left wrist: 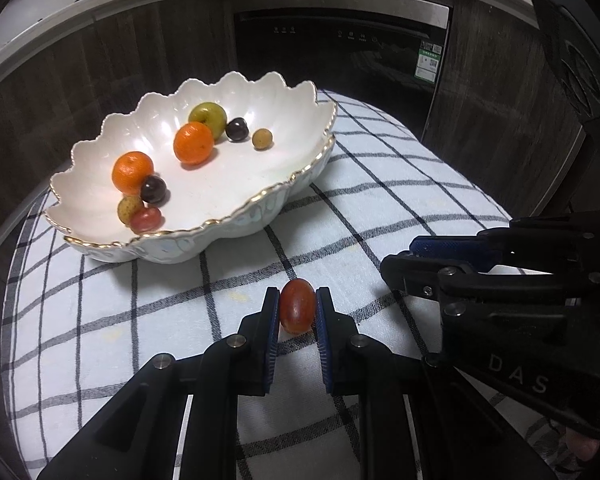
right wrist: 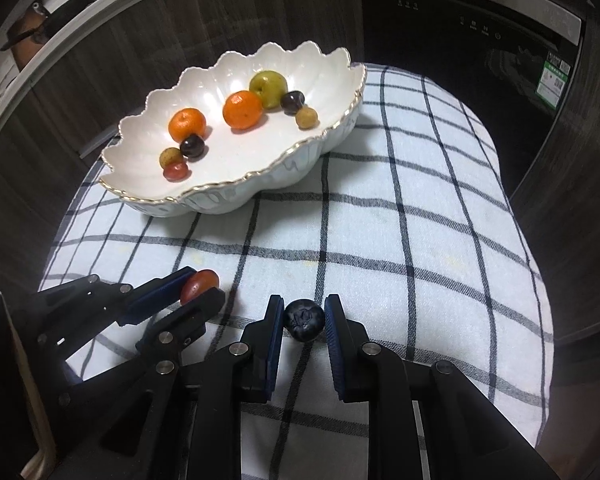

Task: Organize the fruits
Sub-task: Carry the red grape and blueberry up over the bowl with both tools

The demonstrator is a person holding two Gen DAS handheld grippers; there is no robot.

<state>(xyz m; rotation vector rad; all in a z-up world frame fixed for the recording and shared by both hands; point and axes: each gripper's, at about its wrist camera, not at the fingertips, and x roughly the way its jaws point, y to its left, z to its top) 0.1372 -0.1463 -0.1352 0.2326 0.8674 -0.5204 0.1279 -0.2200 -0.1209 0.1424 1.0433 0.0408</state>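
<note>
My left gripper (left wrist: 297, 308) is shut on a red oval fruit (left wrist: 297, 306), held just above the checked cloth; it also shows in the right wrist view (right wrist: 199, 285). My right gripper (right wrist: 304, 319) is shut on a dark blueberry (right wrist: 305, 319), close to the cloth. A white scalloped bowl with a gold rim (left wrist: 260, 200) (right wrist: 300, 148) stands beyond both grippers. It holds two oranges (left wrist: 193, 143), a green fruit (left wrist: 208, 117), two dark fruits (left wrist: 236, 129), two small yellow-brown fruits (left wrist: 262, 138) and a red one (left wrist: 146, 219).
A white cloth with black checks (right wrist: 420, 220) covers the small table; its edges drop off at right and left. Dark wood cabinets and a black appliance (left wrist: 340, 48) stand behind. The right gripper's body (left wrist: 500, 288) sits close at my left gripper's right.
</note>
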